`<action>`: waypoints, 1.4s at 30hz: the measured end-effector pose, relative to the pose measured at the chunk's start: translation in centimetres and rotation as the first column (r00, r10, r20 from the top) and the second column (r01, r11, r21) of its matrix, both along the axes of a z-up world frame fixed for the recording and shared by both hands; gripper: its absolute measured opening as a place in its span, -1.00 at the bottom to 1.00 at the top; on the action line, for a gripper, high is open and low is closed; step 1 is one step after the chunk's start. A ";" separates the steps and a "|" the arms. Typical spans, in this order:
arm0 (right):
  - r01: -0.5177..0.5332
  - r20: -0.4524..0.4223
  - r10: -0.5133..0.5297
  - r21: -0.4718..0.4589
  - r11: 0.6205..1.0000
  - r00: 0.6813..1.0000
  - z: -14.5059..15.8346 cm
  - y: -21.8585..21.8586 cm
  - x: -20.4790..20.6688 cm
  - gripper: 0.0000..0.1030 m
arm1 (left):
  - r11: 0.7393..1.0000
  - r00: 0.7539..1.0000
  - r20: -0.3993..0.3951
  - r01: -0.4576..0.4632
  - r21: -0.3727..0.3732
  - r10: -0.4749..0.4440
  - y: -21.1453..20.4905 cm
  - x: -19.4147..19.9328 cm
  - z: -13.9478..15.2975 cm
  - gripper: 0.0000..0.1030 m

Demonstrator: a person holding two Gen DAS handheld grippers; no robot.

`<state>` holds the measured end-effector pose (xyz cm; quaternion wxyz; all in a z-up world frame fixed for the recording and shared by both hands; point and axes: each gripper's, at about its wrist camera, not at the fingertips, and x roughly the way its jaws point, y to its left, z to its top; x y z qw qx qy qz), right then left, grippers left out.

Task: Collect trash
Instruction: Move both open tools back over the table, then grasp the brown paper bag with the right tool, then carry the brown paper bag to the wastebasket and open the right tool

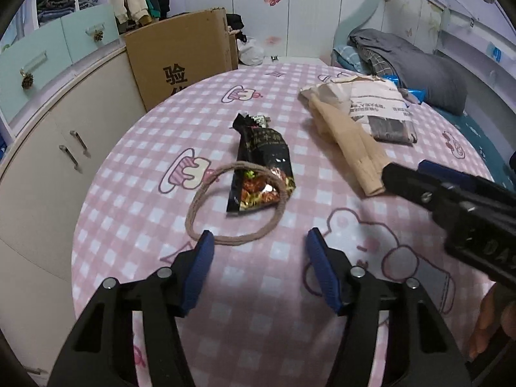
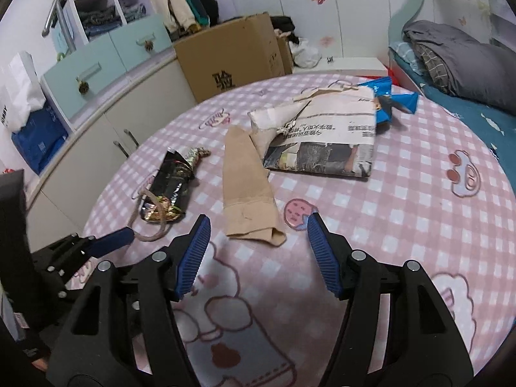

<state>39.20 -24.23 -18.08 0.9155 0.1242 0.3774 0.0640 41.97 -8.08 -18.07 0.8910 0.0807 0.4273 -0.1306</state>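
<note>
A black snack wrapper (image 1: 261,164) (image 2: 171,187) lies on the pink checked tablecloth (image 1: 251,316), with a brown rope loop (image 1: 206,219) (image 2: 151,225) draped over its near end. My left gripper (image 1: 259,238) hangs open just short of the loop, whose near edge runs past the left fingertip; nothing is pressed. To the right lie a tan paper bag (image 1: 351,148) (image 2: 248,190), a folded newspaper (image 1: 383,109) (image 2: 325,138) and a blue wrapper (image 2: 390,100). My right gripper (image 2: 259,222) (image 1: 406,169) is open, its tips at the bag's near end.
A cardboard box (image 1: 183,61) (image 2: 232,54) stands beyond the table's far left edge. A cream cabinet with teal drawers (image 1: 48,148) runs along the left. A bed with grey bedding (image 1: 419,61) is at the right. A hand (image 1: 490,329) shows at the lower right.
</note>
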 end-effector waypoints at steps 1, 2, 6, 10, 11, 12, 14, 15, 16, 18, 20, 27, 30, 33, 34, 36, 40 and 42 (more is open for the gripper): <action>-0.012 -0.012 0.012 -0.005 1.000 1.000 -0.2 0.2 0.5 0.21 | 1.000 1.000 0.001 0.002 -0.001 -0.002 0.0 0.1 0.0 0.12; -0.018 -0.017 0.018 -0.006 1.000 1.000 -0.4 0.3 0.8 0.21 | 1.000 1.000 0.005 0.006 0.000 -0.006 -0.1 0.2 0.0 -0.01; -0.049 -0.056 0.048 -0.018 0.999 0.997 -0.9 1.0 1.7 0.14 | 1.000 1.000 0.017 -0.024 0.002 0.024 0.4 0.5 0.2 -0.75; -0.048 -0.070 0.044 -0.057 0.997 0.997 -0.9 1.4 2.0 -0.52 | 0.996 0.997 0.000 -0.072 -0.055 0.072 1.8 0.8 0.2 -1.00; -0.052 -0.071 0.048 -0.051 0.997 0.996 -0.9 1.4 2.0 -0.67 | 0.995 0.997 -0.002 -0.076 -0.063 0.077 2.0 0.7 0.2 -1.00; -0.056 -0.069 0.053 -0.043 0.998 0.996 -0.9 1.4 2.0 -0.79 | 0.994 0.996 0.000 -0.088 -0.066 0.088 2.2 0.6 0.2 -1.00; -0.063 -0.056 0.061 -0.032 0.998 0.997 -0.7 1.4 1.7 -0.85 | 0.992 0.995 0.006 -0.099 -0.084 0.100 2.7 0.3 0.4 -1.00; -0.064 -0.040 0.063 -0.029 0.998 0.997 -0.5 1.4 1.3 -0.85 | 0.990 0.994 0.008 -0.105 -0.098 0.106 3.0 0.1 0.6 -1.00; -0.068 -0.027 0.067 -0.024 0.997 0.997 -0.3 1.5 1.0 -0.86 | 0.987 0.994 0.006 -0.108 -0.117 0.110 3.4 -0.1 0.8 -1.00; -0.079 -0.004 0.079 -0.004 0.997 0.997 0.1 1.7 0.2 -0.87 | 0.977 0.991 0.015 -0.128 -0.170 0.133 4.4 -0.4 1.3 -1.00; -0.090 0.022 0.090 0.002 0.996 0.996 0.7 1.9 -0.6 -0.87 | 0.963 0.987 0.017 -0.149 -0.227 0.157 5.3 -0.6 1.9 -0.96; -0.104 0.075 0.103 0.013 0.994 0.992 2.1 2.2 -2.0 -0.87 | 0.949 0.989 0.015 -0.138 -0.283 0.148 4.0 -0.1 2.9 -0.11; -0.095 0.072 0.093 0.018 0.995 0.993 1.9 1.4 -1.8 -0.87 | 0.948 0.991 0.021 -0.122 -0.293 0.134 2.5 0.5 3.3 -0.09; -0.088 0.067 0.086 0.026 0.996 0.994 1.6 0.8 -1.6 -0.87 | 0.955 0.991 0.015 -0.121 -0.272 0.130 0.9 1.5 3.1 -0.09; -0.087 0.066 0.085 0.028 0.996 0.994 1.5 0.6 -1.5 -0.87 | 0.955 0.991 0.007 -0.127 -0.269 0.133 0.5 1.8 2.9 -0.09; -0.089 0.061 0.087 0.036 0.995 0.994 1.3 0.2 -1.3 -0.87 | 0.951 0.991 -0.013 -0.134 -0.277 0.136 -0.1 2.4 2.5 -0.10; -0.100 0.053 0.097 0.049 0.994 0.994 0.9 -0.1 -0.9 -0.87 | 0.952 0.989 -0.033 -0.149 -0.267 0.145 -0.9 3.3 1.9 -0.30; -0.107 0.051 0.104 0.056 0.993 0.993 0.7 -0.1 -0.7 -0.87 | 0.954 0.986 -0.039 -0.168 -0.249 0.164 -0.9 3.6 1.6 -0.54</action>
